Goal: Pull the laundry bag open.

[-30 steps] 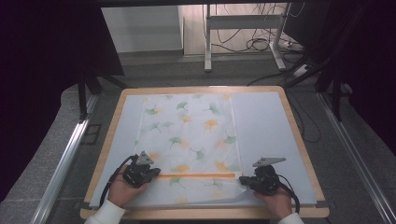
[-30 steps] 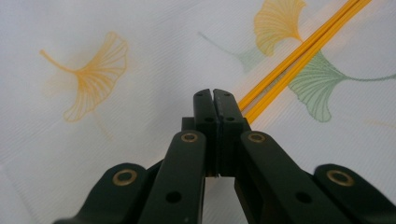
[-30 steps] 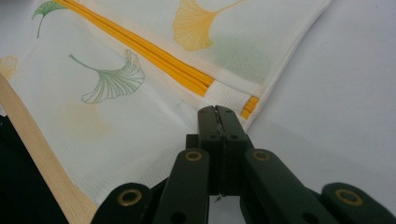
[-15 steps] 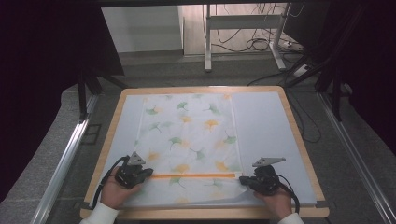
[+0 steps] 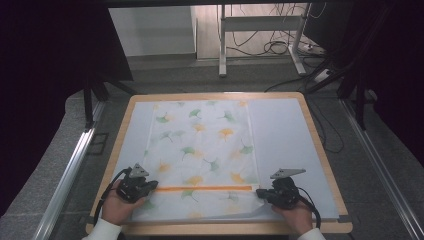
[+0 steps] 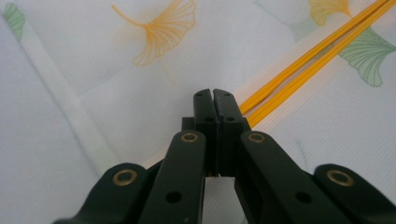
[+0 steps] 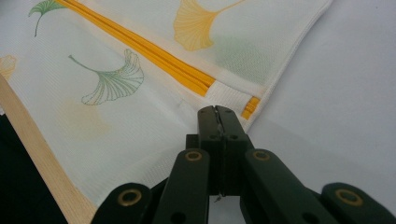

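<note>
Cloth (image 5: 202, 155) with ginkgo-leaf print lies flat on the surface (image 5: 280, 135), its near edge by your side and an orange stripe (image 5: 205, 188) running across between your two tools. Left hand-held gripper (image 5: 148, 186) sits at the stripe's left end, jaws clenched; in the left gripper view its tips (image 6: 214, 100) meet right on the fabric beside the orange lines, though whether cloth is pinched there is not clear. Right hand-held gripper (image 5: 262, 193) is clenched at the stripe's right end, tips (image 7: 217, 116) at the hem; a thin layer seems caught between them, judged only. For a clean fold or spread, keep both ends level, pull evenly so the stripe stays straight, and lift low to avoid dragging the far half. The surface is a pale mat in a wooden frame (image 5: 320, 145). Beyond it: grey floor, a metal stand (image 5: 260, 30), loose cables (image 5: 280, 47), dark curtains on both sides.
</note>
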Motion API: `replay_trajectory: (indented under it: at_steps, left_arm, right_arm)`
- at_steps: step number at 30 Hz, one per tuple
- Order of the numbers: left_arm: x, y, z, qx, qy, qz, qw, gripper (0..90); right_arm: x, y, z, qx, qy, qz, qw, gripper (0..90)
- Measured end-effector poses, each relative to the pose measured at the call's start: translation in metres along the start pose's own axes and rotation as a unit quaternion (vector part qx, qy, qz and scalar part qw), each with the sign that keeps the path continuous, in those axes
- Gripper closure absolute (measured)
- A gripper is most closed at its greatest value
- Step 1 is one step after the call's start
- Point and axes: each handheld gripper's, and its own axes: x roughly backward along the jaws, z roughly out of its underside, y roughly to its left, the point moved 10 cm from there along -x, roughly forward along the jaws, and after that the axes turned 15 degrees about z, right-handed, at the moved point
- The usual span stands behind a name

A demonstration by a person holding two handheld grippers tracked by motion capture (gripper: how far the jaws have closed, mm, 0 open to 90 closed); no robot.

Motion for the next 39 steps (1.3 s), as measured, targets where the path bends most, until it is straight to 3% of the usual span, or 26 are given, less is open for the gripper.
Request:
replay_trajectory:
  at_steps: [39]
  left_arm:
    - [0.026, 0.023, 0.021, 0.046, -0.033, -0.010, 0.9983, 90.0]
  right_arm:
    - [0.000, 0.000, 0.000, 0.000, 0.000, 0.001, 1.0000, 89.2]
